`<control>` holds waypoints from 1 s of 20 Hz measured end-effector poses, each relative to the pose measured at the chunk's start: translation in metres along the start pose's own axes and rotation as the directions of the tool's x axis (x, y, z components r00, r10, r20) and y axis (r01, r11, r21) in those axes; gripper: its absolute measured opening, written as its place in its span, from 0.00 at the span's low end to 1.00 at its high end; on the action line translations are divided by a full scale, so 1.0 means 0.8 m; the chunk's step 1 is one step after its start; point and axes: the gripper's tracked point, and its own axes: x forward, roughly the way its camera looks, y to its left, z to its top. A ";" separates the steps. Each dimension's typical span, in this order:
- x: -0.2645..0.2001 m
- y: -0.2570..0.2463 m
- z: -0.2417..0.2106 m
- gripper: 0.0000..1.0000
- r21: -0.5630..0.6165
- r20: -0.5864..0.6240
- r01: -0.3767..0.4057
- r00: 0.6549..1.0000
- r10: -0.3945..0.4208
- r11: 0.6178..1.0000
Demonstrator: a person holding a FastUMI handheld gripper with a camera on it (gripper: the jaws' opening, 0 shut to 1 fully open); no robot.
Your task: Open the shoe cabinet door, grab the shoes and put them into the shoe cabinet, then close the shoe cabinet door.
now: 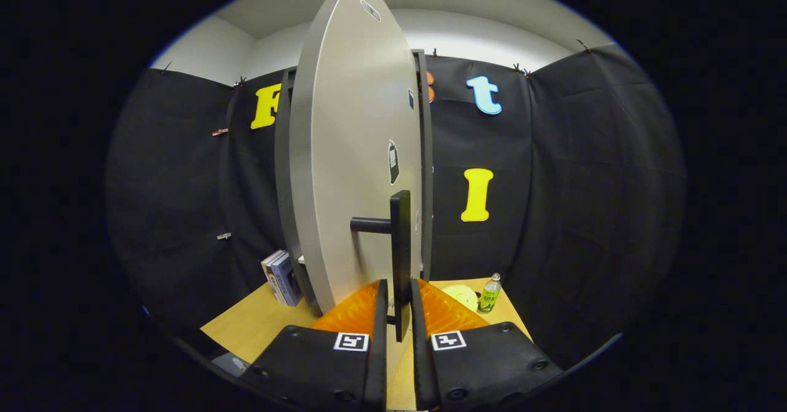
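You are clamping the claw (398, 313) on the handle (401, 258), the cabinet door (350, 172) swinging ajar (step 1); shoes and closing are waiting.

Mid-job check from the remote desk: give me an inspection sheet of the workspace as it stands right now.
Surface: wooden table, bare near the fingers.
Job's things: cabinet door swung partly open; its bar handle stands upright.
Clutter: books beside the cabinet; green bottle and a pale round thing beyond the fingers.
Grippers: gripper closed around the handle's lower end, fingers on either side.
Cables: nothing seen.
Surroundings: black cloth wall, white wall above.
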 end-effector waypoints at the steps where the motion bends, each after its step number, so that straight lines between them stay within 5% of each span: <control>1: -0.002 -0.009 0.000 0.21 0.007 0.002 0.010 1.000 -0.010 1.000; 11: -0.037 -0.084 0.016 0.19 0.007 0.063 0.126 0.990 -0.126 0.992; 16: -0.078 -0.074 0.044 0.19 -0.017 0.144 0.125 0.982 -0.121 0.992; 20: -0.096 -0.020 0.049 0.19 -0.035 0.192 0.046 0.981 -0.038 0.998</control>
